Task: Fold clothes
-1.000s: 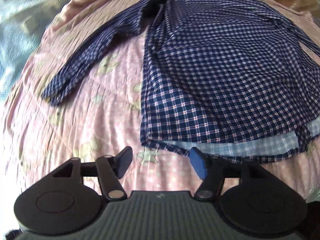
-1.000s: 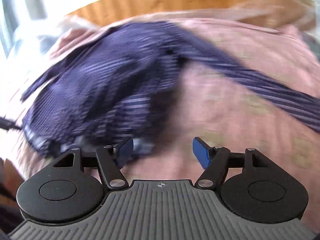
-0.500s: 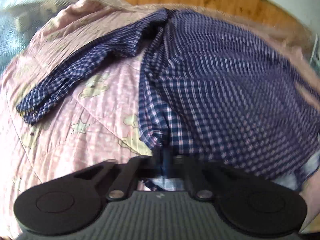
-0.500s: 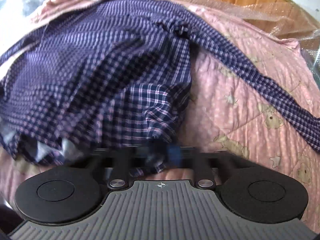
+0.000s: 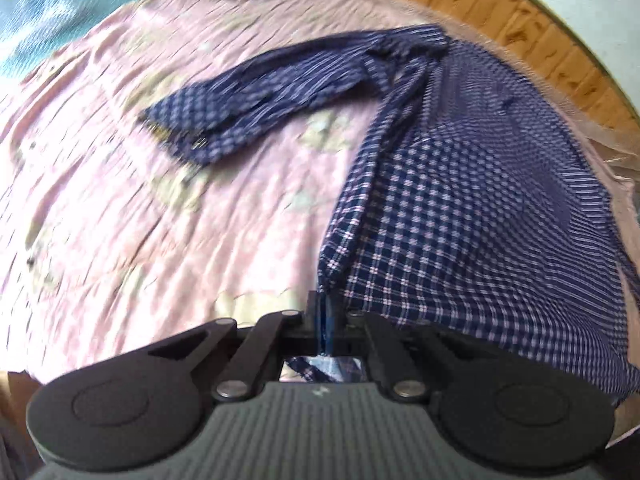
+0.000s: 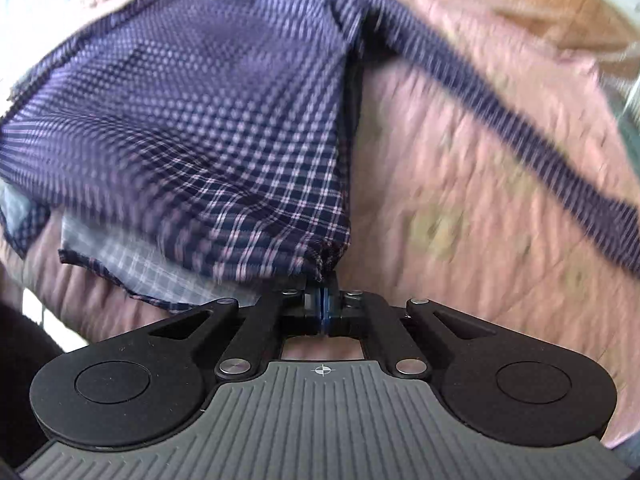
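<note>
A navy checked shirt [image 5: 460, 208] lies on a pink quilt [image 5: 140, 220]. My left gripper [image 5: 323, 316] is shut on the shirt's lower left hem corner, and the cloth rises taut from it. One sleeve [image 5: 248, 116] stretches out to the left across the quilt. In the right wrist view the same shirt [image 6: 192, 120] fills the left half, its pale inside [image 6: 132, 264] showing under the lifted hem. My right gripper [image 6: 323, 308] is shut on the lower right hem corner. The other sleeve [image 6: 520, 128] runs off to the right.
The pink quilt [image 6: 460, 220] with faint bear and star prints covers the bed. A wooden headboard [image 5: 540, 40] runs along the far edge. Bluish fabric [image 5: 48, 8] lies at the far left. Both views are blurred by motion.
Both grippers went from open to shut on the shirt's bottom hem corners. They have since lifted the hem, and the left sleeve has drawn in toward the body.
</note>
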`<state>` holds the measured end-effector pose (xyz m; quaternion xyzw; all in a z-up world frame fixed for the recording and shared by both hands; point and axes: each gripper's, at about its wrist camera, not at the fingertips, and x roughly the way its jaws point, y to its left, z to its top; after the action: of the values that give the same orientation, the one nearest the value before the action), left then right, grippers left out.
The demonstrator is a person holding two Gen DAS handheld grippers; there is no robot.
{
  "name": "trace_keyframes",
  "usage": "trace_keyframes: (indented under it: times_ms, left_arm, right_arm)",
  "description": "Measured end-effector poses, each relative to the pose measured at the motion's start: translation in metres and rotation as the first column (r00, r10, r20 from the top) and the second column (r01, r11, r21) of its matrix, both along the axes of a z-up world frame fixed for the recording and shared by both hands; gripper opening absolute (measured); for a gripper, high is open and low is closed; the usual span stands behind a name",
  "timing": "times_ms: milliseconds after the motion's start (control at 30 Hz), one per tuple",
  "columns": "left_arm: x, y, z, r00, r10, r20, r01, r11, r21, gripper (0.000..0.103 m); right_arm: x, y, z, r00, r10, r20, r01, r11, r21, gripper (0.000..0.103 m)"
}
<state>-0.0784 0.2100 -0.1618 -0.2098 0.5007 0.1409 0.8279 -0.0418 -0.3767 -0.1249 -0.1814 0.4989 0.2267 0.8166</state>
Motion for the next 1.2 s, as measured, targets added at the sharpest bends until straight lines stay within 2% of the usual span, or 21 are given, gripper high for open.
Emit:
trace_keyframes:
  times_ms: [100,133,167,233,300,367,433,500,567,667,700,733,800,867,933,1000,1033,1067,1100,1133,1200]
  left_arm:
    - [0.002,-0.003,-0.004,0.997,-0.068,-0.046,0.071,0.995,0.068,0.015]
    - [-0.002,-0.003,-0.001,0.995,-0.092,-0.039,0.095,0.992,0.085,0.022]
    - [-0.008,0.000,0.005,0.993,-0.113,-0.019,0.114,0.988,0.100,0.036]
    - [-0.022,0.012,0.018,0.991,-0.132,0.030,0.127,0.984,0.127,0.054]
    - [-0.029,0.035,0.032,0.991,-0.120,0.058,0.112,0.985,0.132,0.054]
    - [-0.021,0.056,0.041,0.995,-0.073,0.070,0.063,0.988,0.138,0.054]
    - [-0.002,0.073,0.050,0.996,-0.023,0.084,0.010,0.989,0.151,0.054]
    - [0.026,0.080,0.056,0.996,0.005,0.087,-0.019,0.986,0.164,0.054]
    - [0.060,0.081,0.059,0.996,0.017,0.084,-0.031,0.985,0.171,0.063]
    - [0.114,0.071,0.057,0.999,-0.040,0.026,0.032,0.968,0.249,0.065]
    - [0.127,0.065,0.058,0.998,-0.069,0.004,0.066,0.964,0.257,0.063]
    - [0.131,0.054,0.061,0.991,-0.135,0.012,0.129,0.964,0.231,0.062]
    - [0.130,0.028,0.065,0.956,-0.291,0.040,0.281,0.945,0.167,0.063]
    - [0.111,0.004,0.064,0.908,-0.417,0.033,0.410,0.903,0.131,0.063]
    - [0.088,-0.011,0.058,0.866,-0.499,0.039,0.496,0.866,0.067,0.063]
    - [0.065,-0.020,0.044,0.837,-0.547,0.019,0.547,0.837,0.001,0.063]
    - [0.056,-0.023,0.036,0.816,-0.577,-0.010,0.577,0.816,-0.004,0.063]
    - [0.047,-0.027,0.030,0.790,-0.612,-0.032,0.612,0.791,0.004,0.063]
    - [0.038,-0.030,0.024,0.760,-0.648,-0.042,0.649,0.760,0.016,0.063]
    - [0.032,-0.030,0.020,0.729,-0.683,-0.045,0.684,0.729,0.024,0.064]
    - [0.023,-0.031,0.013,0.667,-0.744,-0.043,0.745,0.666,0.041,0.065]
  right_arm:
    - [0.006,-0.002,-0.010,0.996,-0.044,-0.077,0.043,0.999,-0.015,0.001]
    - [0.008,-0.005,-0.008,0.994,-0.054,-0.093,0.053,0.999,-0.013,0.006]
    - [0.010,-0.009,-0.001,0.994,-0.058,-0.092,0.057,0.998,-0.007,0.025]
    - [0.015,-0.020,0.018,0.996,-0.060,-0.072,0.060,0.998,0.000,0.049]
    - [0.025,-0.036,0.042,0.997,-0.070,-0.043,0.071,0.997,0.009,0.055]
    - [0.043,-0.040,0.052,0.996,-0.013,-0.084,0.016,0.999,0.032,0.063]
    - [0.062,-0.038,0.055,0.985,0.080,-0.152,-0.072,0.996,0.060,0.064]
    - [0.082,-0.037,0.058,0.961,0.173,-0.216,-0.157,0.983,0.093,0.063]
    - [0.101,-0.036,0.061,0.924,0.266,-0.276,-0.237,0.962,0.132,0.056]
    - [0.129,-0.033,0.066,0.845,0.399,-0.355,-0.349,0.916,0.198,0.050]
    - [0.136,-0.033,0.063,0.823,0.422,-0.381,-0.370,0.906,0.204,0.048]
    - [0.135,-0.035,0.053,0.816,0.410,-0.407,-0.372,0.912,0.173,0.047]
    - [0.125,-0.041,0.035,0.796,0.401,-0.453,-0.395,0.912,0.112,0.046]
    - [0.110,-0.049,0.028,0.791,0.388,-0.473,-0.406,0.911,0.070,0.046]
    - [0.092,-0.054,0.030,0.830,0.348,-0.436,-0.380,0.925,0.015,0.046]
    - [0.071,-0.047,0.036,0.889,0.320,-0.326,-0.358,0.931,-0.063,0.056]
    - [0.059,-0.041,0.040,0.916,0.310,-0.253,-0.346,0.932,-0.108,0.064]
    - [0.047,-0.034,0.043,0.933,0.312,-0.182,-0.339,0.929,-0.149,0.068]
    - [0.035,-0.023,0.043,0.935,0.334,-0.116,-0.351,0.918,-0.184,0.070]
    - [0.024,-0.011,0.042,0.929,0.364,-0.064,-0.369,0.904,-0.216,0.078]
    - [0.005,0.016,0.031,0.894,0.448,-0.015,-0.435,0.859,-0.271,0.082]
